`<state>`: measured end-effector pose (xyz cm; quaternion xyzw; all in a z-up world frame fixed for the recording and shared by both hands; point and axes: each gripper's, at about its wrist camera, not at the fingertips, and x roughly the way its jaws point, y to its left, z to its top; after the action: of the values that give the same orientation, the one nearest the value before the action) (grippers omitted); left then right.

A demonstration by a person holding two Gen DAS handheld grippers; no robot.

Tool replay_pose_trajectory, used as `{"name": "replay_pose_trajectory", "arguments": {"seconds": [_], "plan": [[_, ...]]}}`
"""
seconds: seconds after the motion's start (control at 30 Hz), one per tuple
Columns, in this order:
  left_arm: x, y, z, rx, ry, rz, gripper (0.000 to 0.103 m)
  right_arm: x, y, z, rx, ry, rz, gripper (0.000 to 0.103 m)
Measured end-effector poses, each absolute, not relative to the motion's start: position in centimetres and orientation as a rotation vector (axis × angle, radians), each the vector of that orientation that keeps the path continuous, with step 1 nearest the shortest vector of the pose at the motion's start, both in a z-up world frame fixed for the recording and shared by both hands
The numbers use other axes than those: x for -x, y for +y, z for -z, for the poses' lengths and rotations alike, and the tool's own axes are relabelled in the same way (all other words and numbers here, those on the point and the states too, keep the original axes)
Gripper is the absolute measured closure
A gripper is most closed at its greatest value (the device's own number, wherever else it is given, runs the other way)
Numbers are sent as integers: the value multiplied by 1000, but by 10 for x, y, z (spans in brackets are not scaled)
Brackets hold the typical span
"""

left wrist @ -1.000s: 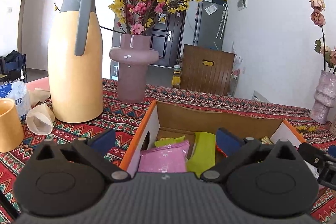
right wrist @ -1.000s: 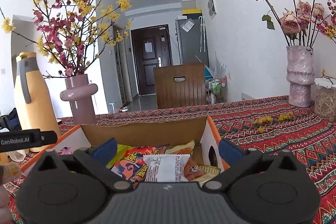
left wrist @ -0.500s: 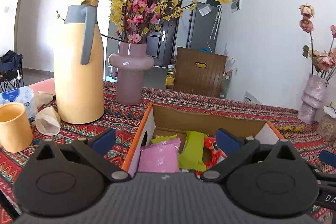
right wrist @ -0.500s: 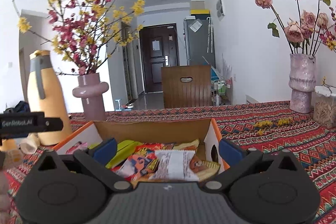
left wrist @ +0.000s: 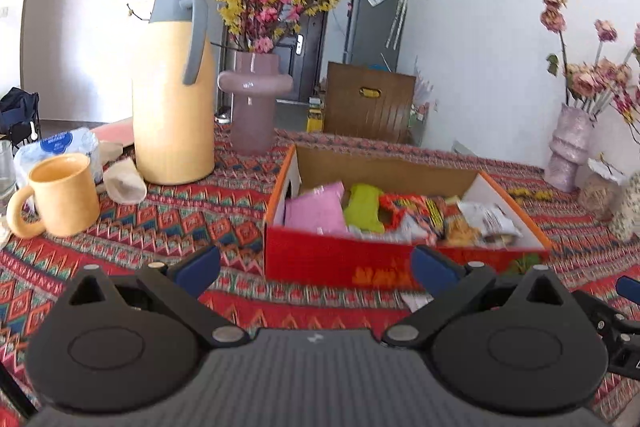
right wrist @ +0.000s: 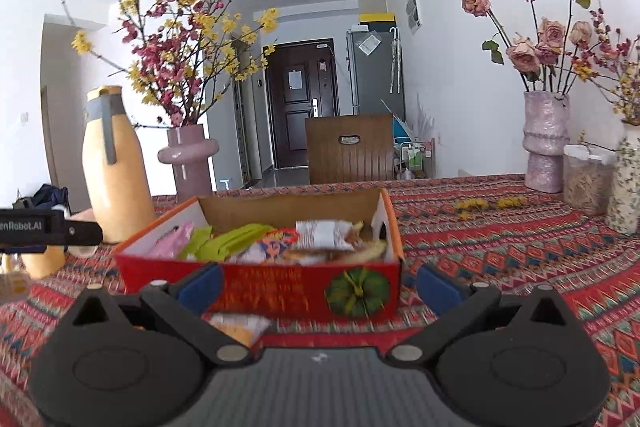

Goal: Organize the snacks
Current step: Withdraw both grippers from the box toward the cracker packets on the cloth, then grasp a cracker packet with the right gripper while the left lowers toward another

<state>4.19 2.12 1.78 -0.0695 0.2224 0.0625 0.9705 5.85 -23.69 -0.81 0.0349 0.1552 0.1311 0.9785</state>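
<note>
We hold our left gripper (left wrist: 314,271) and right gripper (right wrist: 318,285) level before one snack box (right wrist: 280,287), both spread wide, empty; two packets (right wrist: 236,327) lie outside.

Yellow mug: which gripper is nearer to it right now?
Left. The left gripper is open on the mug's side of the snack box; the right gripper, also open, sits farther right, facing the box front.

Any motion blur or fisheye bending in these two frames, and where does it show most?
Left wrist view: the snack packets in the box are smeared, while the jug stays fairly sharp. Right wrist view: the packets and the print on the box front are blurred. Both views bend the walls and darken the corners.
</note>
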Motion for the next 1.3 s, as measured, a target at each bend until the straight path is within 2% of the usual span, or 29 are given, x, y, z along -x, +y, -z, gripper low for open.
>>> {"name": "replay_pose_trajectory", "arguments": {"seconds": [0.5,1.07,1.17,1.23,1.3], "plan": [[1,-10,14,50,548,-61,0,-1,-254,41,-47,413,-288,0],[-6,19,23,96,578,-108,0,-61,-184,53,181,561,-395,1],[-7,21,24,100,581,-110,0,-72,-178,58,182,586,-400,12],[-8,23,24,102,584,-111,0,-73,-179,59,157,598,-434,28],[-9,24,25,105,588,-112,0,-72,-179,59,157,601,-460,38]]}}
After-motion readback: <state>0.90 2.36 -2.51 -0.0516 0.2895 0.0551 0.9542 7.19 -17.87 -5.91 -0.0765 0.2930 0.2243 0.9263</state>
